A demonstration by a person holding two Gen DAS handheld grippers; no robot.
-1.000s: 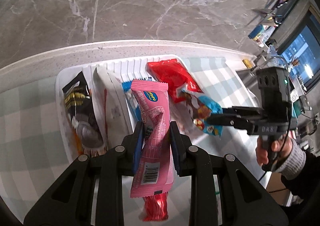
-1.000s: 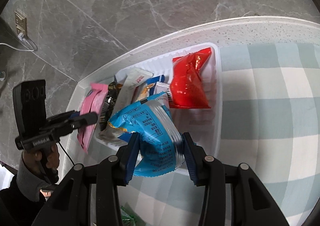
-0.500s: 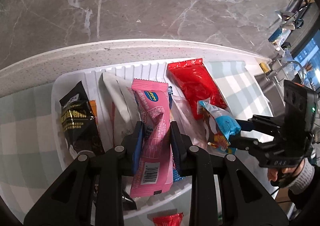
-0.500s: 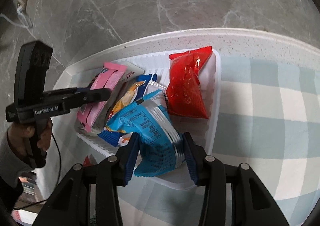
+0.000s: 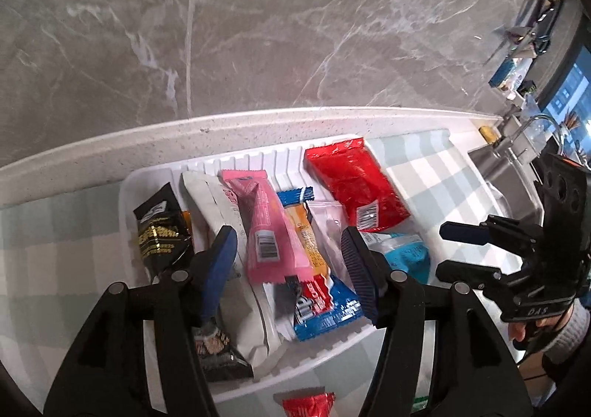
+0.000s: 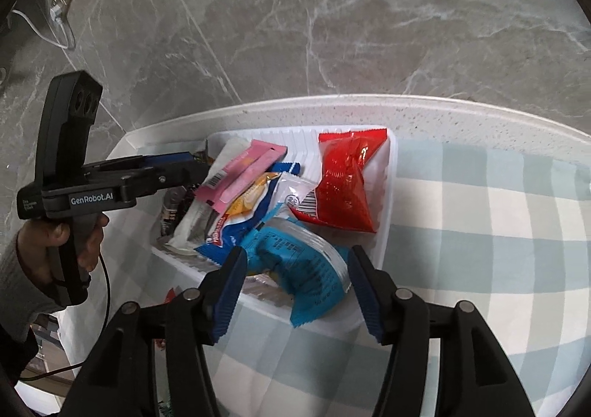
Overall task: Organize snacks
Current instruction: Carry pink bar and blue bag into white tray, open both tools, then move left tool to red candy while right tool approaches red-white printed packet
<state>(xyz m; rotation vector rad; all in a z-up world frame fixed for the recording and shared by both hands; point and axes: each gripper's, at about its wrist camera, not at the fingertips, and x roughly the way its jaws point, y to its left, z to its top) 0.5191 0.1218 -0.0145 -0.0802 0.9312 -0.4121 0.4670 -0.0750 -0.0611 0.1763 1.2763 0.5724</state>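
Left tongs (image 5: 288,254) spread wide, gripping nothing, hovering over the white tray (image 5: 147,180) on the counter (image 6: 480,213). Pink packet (image 5: 264,228) lying free between the fingers, resting on other snacks in the tray. Right tongs (image 6: 295,280) likewise spread wide, holding nothing; light-blue packet (image 6: 306,269) lying at the tray's 6 o'clock edge, between the fingers. Red packet (image 6: 343,187) lying at the tray's 2 o'clock corner. Black packet (image 5: 159,228) sitting at 9 o'clock.

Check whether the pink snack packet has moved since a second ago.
Yes. The pink snack packet has left the left gripper, whose jaws now stand open, and lies in the white tray atop other packets, no longer hanging over its near rim.
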